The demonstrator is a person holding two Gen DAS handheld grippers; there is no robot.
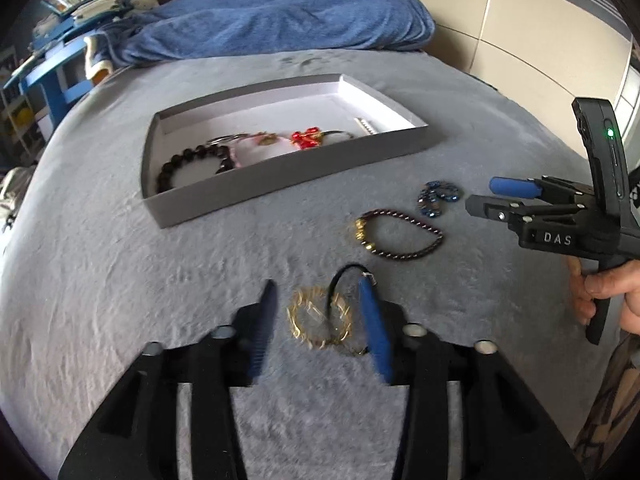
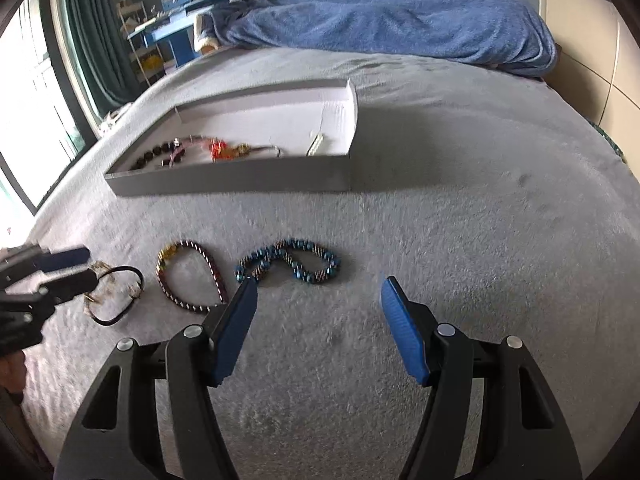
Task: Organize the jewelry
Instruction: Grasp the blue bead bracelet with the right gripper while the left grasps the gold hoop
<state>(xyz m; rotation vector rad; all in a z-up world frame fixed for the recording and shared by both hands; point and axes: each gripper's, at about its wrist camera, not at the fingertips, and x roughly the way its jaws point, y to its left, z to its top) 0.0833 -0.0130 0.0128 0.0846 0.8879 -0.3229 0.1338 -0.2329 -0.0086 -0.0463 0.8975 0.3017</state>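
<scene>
A grey tray (image 1: 280,178) on the bed holds a dark bead bracelet (image 1: 192,166), a red charm piece (image 1: 306,138) and other jewelry; it also shows in the right wrist view (image 2: 240,182). On the blanket lie a gold chain bracelet with a black cord (image 1: 320,320), a dark red bead bracelet (image 1: 404,236) and a blue bead bracelet (image 1: 438,198). My left gripper (image 1: 320,308) is open, its fingers on either side of the gold bracelet (image 2: 114,290). My right gripper (image 2: 316,300) is open and empty, just in front of the blue bracelet (image 2: 290,266), with the dark red one (image 2: 192,280) to its left.
A blue blanket (image 1: 280,16) is bunched at the far end of the bed. A blue shelf with books (image 1: 68,20) stands at the far left. A beige wall panel (image 1: 520,32) runs along the right side. A window with curtains (image 2: 60,60) is at the left.
</scene>
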